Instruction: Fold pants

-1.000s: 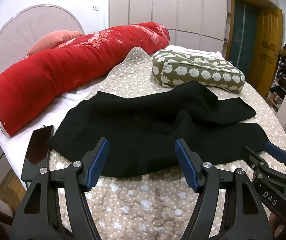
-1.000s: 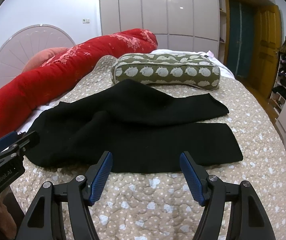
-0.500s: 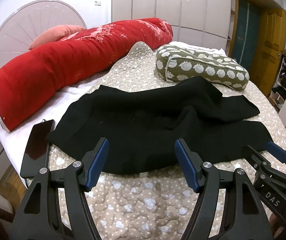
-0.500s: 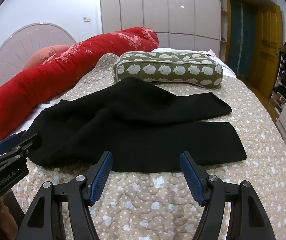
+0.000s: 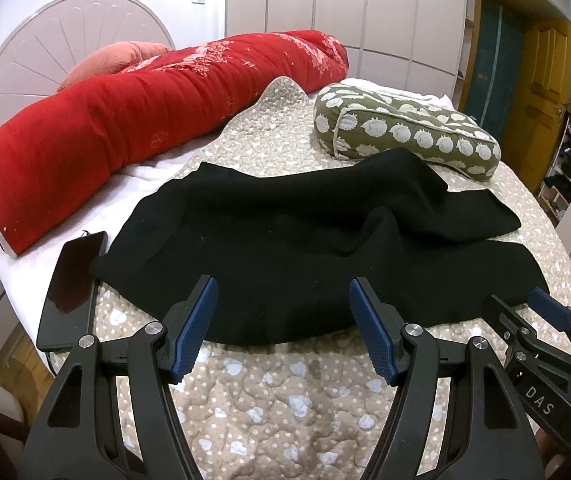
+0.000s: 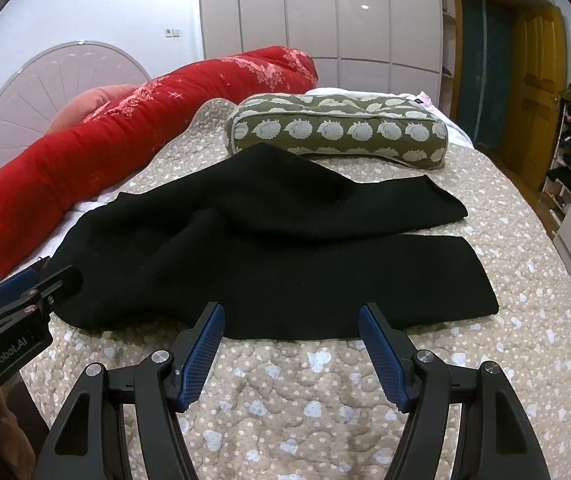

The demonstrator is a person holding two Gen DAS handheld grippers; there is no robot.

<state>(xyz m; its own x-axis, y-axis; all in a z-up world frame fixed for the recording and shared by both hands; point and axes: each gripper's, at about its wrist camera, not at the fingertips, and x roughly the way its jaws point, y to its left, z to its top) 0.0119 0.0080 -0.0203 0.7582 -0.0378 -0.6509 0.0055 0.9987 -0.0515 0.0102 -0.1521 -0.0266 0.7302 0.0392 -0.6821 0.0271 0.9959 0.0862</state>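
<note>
Black pants [image 5: 305,248] [image 6: 269,256] lie spread and rumpled across the beige quilted bed, waist to the left, the two legs reaching right with the far leg lying partly over the near one. My left gripper [image 5: 283,292] hovers open just short of the pants' near hem, nothing between its blue pads. My right gripper [image 6: 291,318] is open too, above the near edge of the front leg, empty. Each gripper shows in the other's view: the right gripper [image 5: 525,308] at the lower right, the left gripper [image 6: 37,284] at the lower left.
A long red bolster [image 5: 145,120] and a pink cushion [image 5: 113,60] lie along the headboard side. A green patterned pillow [image 6: 337,130] sits behind the pants. A dark phone [image 5: 71,288] lies at the left bed edge. A yellow door [image 6: 537,92] and shelves stand to the right.
The left wrist view has shifted slightly, so the pants and pillows sit a little lower and further right. Both grippers stay open and the pants have not moved.
</note>
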